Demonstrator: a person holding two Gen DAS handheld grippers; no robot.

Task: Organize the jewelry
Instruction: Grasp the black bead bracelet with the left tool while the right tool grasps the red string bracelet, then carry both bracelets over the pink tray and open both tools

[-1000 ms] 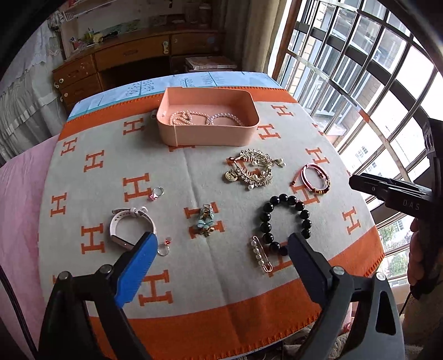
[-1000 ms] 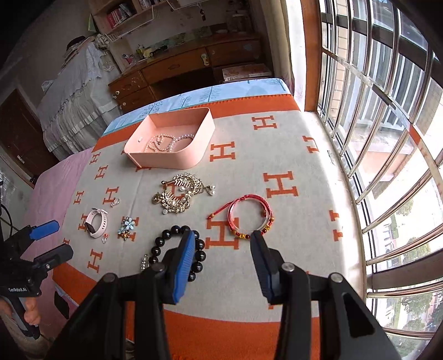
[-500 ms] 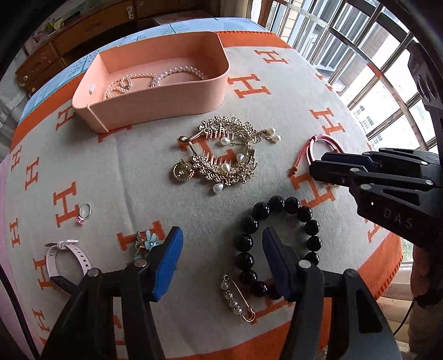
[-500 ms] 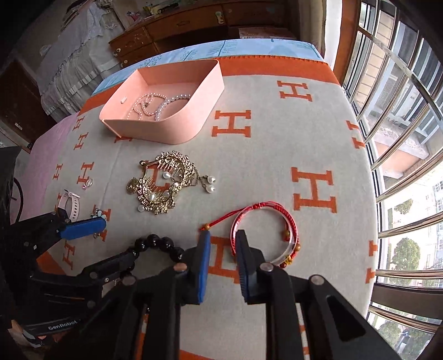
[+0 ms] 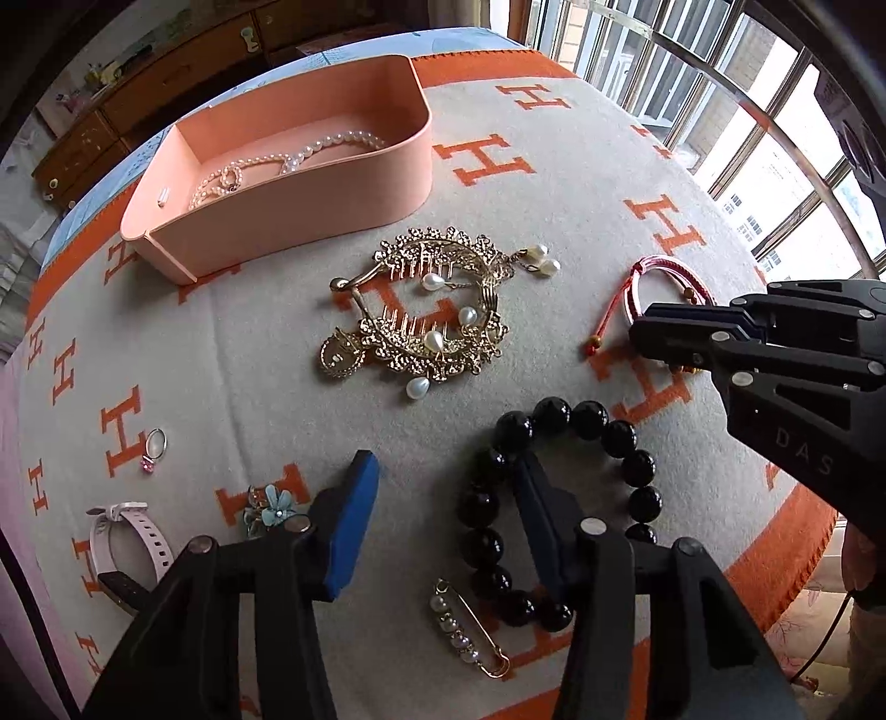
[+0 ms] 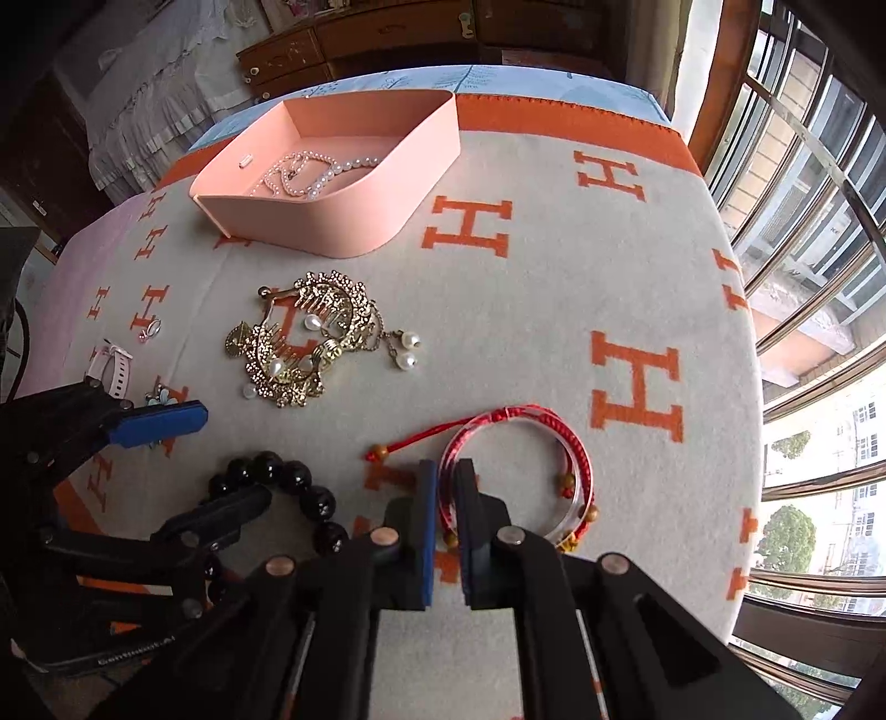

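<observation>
**Both tools down on bracelets**

The red bracelet lies near the desk's window edge, its rim pinched by the right tool, whose jaws have just closed. The left tool (jaws closing, not yet pressing) straddles the black bracelet. The pink tray holds pearls.

hidden: black bead bracelet partly behind left claw | watch strap partly covered

Daylight coming through a barred window on the right, wooden drawers standing behind, a white frilled bedcover hanging at left.
</observation>
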